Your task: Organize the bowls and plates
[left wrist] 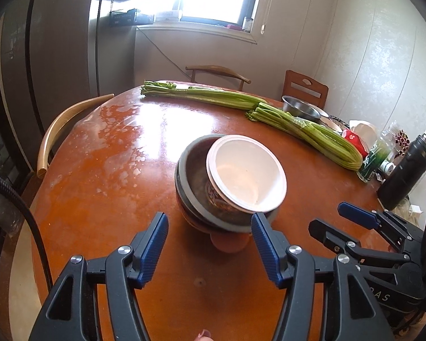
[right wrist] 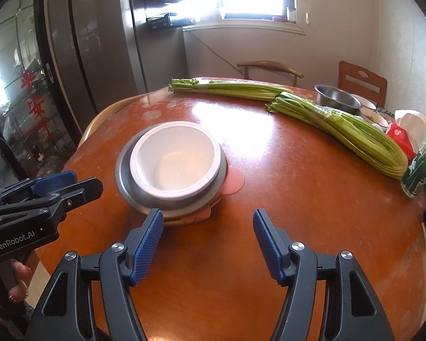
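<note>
A white bowl (left wrist: 247,176) with a patterned outside leans tilted inside a grey metal bowl (left wrist: 190,170), on a stack over a pink plate (left wrist: 227,245). My left gripper (left wrist: 210,221) is open just short of the stack, with nothing between its blue pads. In the right wrist view the white bowl (right wrist: 173,164) sits in the grey bowl (right wrist: 122,170), and the pink plate (right wrist: 235,182) peeks out to the right. My right gripper (right wrist: 207,216) is open, its left fingertip close to the stack's near edge. Each gripper also shows in the other's view: right gripper (left wrist: 329,217), left gripper (right wrist: 85,180).
Two celery bunches (left wrist: 306,130) (right wrist: 340,128) lie across the far side of the round orange table (right wrist: 298,199). A steel bowl (right wrist: 336,98), a green bottle (right wrist: 420,167) and a black flask (left wrist: 406,176) crowd the right edge. Chairs (left wrist: 56,130) ring the table; a fridge (left wrist: 56,42) stands left.
</note>
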A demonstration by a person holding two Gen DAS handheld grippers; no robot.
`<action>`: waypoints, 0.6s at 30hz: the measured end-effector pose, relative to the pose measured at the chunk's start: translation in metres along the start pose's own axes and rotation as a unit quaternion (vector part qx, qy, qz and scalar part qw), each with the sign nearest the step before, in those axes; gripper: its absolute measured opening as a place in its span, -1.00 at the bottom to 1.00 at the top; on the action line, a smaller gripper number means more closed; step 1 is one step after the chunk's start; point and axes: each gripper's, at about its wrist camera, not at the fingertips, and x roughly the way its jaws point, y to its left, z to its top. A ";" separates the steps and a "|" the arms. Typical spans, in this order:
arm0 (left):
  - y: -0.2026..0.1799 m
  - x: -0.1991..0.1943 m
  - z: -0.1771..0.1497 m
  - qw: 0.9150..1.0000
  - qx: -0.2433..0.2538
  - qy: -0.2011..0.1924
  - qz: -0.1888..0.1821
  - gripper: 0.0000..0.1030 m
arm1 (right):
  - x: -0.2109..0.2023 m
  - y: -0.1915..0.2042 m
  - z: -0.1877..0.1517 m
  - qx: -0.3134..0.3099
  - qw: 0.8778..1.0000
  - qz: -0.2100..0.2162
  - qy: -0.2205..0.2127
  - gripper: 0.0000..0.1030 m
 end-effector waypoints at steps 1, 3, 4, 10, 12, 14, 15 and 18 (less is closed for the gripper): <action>-0.002 -0.003 -0.004 1.000 0.002 -0.001 0.001 0.19 | -0.003 0.000 -0.003 0.001 1.000 0.000 -0.002 0.31; -0.007 -0.009 -0.010 1.000 0.004 -0.002 0.002 0.19 | -0.010 0.000 -0.011 0.002 1.000 -0.002 -0.002 0.31; -0.009 -0.012 -0.014 1.000 0.005 -0.001 0.002 0.20 | -0.013 0.002 -0.015 0.001 1.000 -0.002 -0.002 0.31; -0.013 -0.026 -0.034 1.000 0.004 -0.004 0.010 0.23 | -0.026 0.006 -0.038 0.000 1.000 -0.006 -0.001 0.31; -0.014 -0.030 -0.038 1.000 0.005 -0.005 0.012 0.23 | -0.029 0.007 -0.045 0.000 1.000 -0.007 -0.002 0.31; -0.016 -0.032 -0.043 1.000 0.005 -0.008 0.016 0.24 | -0.032 0.008 -0.050 0.001 1.000 -0.007 -0.004 0.31; -0.017 -0.032 -0.045 1.000 0.006 -0.008 0.017 0.24 | -0.033 0.009 -0.053 0.001 1.000 -0.007 -0.004 0.31; -0.016 -0.033 -0.052 1.000 0.005 -0.007 0.023 0.25 | -0.036 0.008 -0.059 0.000 1.000 -0.008 -0.004 0.31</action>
